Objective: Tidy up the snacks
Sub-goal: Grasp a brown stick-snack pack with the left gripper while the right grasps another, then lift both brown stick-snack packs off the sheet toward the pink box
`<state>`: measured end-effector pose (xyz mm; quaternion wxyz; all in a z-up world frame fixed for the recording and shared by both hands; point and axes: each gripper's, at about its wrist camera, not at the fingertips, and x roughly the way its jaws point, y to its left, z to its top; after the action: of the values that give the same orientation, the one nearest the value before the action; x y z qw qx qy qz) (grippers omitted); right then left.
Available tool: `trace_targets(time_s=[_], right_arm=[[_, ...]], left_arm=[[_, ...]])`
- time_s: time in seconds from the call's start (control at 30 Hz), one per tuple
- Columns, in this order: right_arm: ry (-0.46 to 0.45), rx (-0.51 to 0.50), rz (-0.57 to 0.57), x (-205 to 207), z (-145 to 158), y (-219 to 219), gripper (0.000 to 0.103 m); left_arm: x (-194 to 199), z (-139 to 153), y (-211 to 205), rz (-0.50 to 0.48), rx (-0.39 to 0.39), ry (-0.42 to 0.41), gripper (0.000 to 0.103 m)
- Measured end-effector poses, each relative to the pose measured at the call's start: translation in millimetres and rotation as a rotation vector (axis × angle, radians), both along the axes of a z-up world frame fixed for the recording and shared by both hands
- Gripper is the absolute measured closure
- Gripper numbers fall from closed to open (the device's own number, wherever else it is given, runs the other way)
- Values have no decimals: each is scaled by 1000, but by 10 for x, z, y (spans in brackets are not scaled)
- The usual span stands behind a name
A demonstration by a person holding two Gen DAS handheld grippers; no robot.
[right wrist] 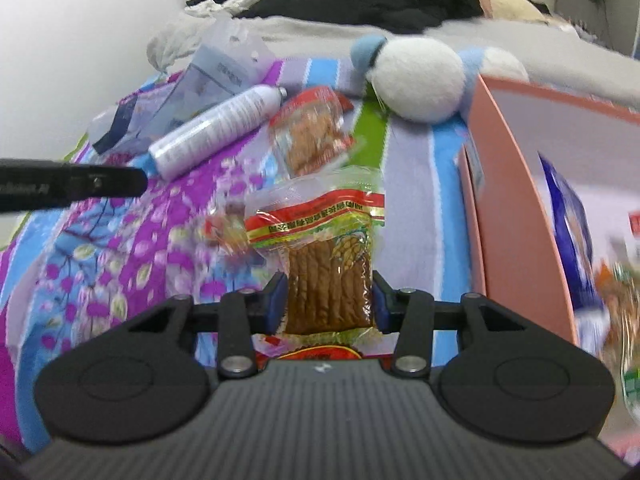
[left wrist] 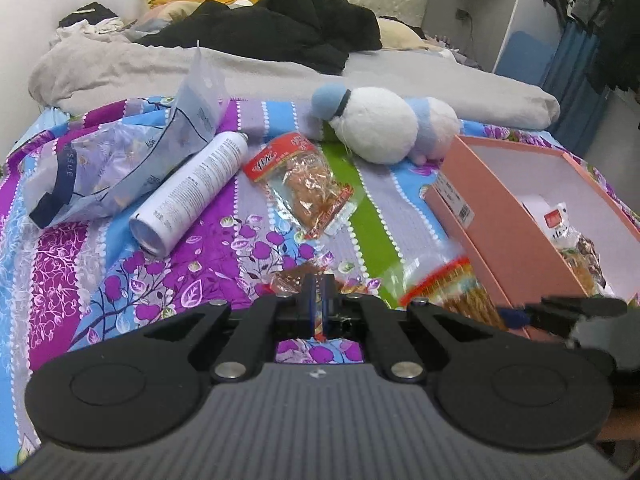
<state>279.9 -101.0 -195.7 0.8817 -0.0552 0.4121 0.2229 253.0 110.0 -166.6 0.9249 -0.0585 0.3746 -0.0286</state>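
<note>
My left gripper [left wrist: 318, 290] is shut, pinching the edge of a small clear snack packet [left wrist: 294, 280] with brown contents just above the bedspread. My right gripper [right wrist: 330, 300] is shut on a packet of brown sticks [right wrist: 328, 276] with a red, yellow and green label, held off the bed beside the pink box [right wrist: 516, 200]. In the left wrist view that stick packet [left wrist: 452, 284] shows blurred next to the pink box [left wrist: 500, 224]. Another red-topped snack bag [left wrist: 304, 184] lies flat mid-bed. The box holds several packets [right wrist: 572, 232].
A white spray can [left wrist: 192, 188] and a tissue pack [left wrist: 112, 160] lie on the left of the floral bedspread [left wrist: 224, 248]. A white and blue plush toy [left wrist: 376, 128] sits behind the box. Grey bedding and black clothes are piled at the far end.
</note>
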Motion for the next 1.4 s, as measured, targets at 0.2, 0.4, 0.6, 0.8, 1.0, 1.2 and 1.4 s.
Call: trace_targets(time_s=[0.2,0.4,0.6,0.8,1.0,1.2,1.4], right_arm=[[55,-22,3,-254,-138,-118,57],[103,-29,3,-364,-257,-187,54],[148,-34,28,-382,-393,-193,33],[138,-35,39,-401,-449,-203,21],[111,-53,84,-431,-494,-147,21],[107,-59,89,-445,-539,-131,20],[110,-59,94,-433,-513,-139,31]], left_arm=[[214,-138,-66,-83,40,40,58],[585,-390,-147,-173,114,102,25],[911,-732,-236,-277,253,168,16],[1168,-992,-218,-324,328,205,16],[1370,-1103,-145,-334,262,233,16],[1392,-1107,-110,-342,212,243,26],[1300,-1047,-171,-321,218,245,38]])
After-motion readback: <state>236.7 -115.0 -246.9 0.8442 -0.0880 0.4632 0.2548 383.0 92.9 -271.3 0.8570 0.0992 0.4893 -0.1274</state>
